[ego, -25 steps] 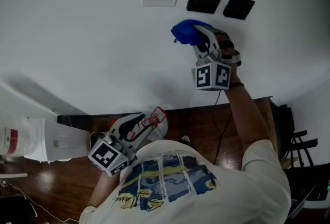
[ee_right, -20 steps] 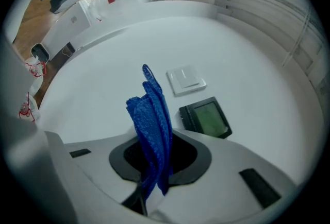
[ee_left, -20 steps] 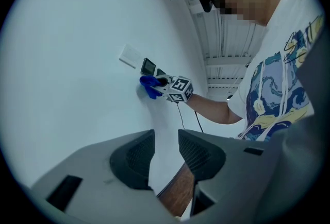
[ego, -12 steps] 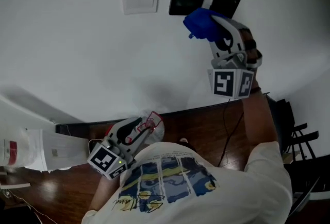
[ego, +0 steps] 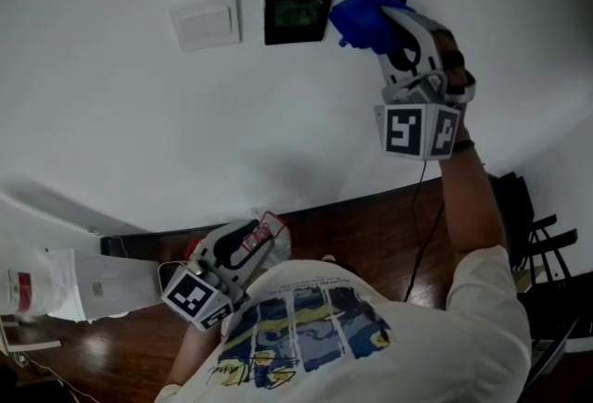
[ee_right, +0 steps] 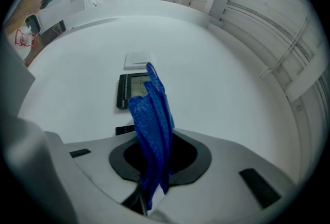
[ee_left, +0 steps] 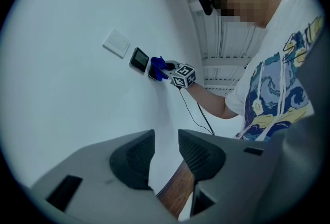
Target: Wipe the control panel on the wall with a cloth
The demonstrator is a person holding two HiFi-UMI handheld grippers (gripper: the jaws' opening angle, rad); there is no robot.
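My right tongs (ee_right: 154, 166) clamp the blue cloth (ee_right: 152, 115), its fold raised at the control panel (ego: 296, 18)'s right edge to wipe; left tongs (ee_left: 165, 153) hang low, slightly parted, empty.

Control panel (ee_right: 122, 91) partly hidden behind cloth (ee_right: 153, 120), its readout too small to read

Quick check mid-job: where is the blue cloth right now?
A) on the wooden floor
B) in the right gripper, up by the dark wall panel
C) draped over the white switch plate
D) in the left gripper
B: the blue woven cloth is pinched in the fingers of the right gripper, raised beside the dark rectangular control panel; the left gripper hangs low, open and empty.
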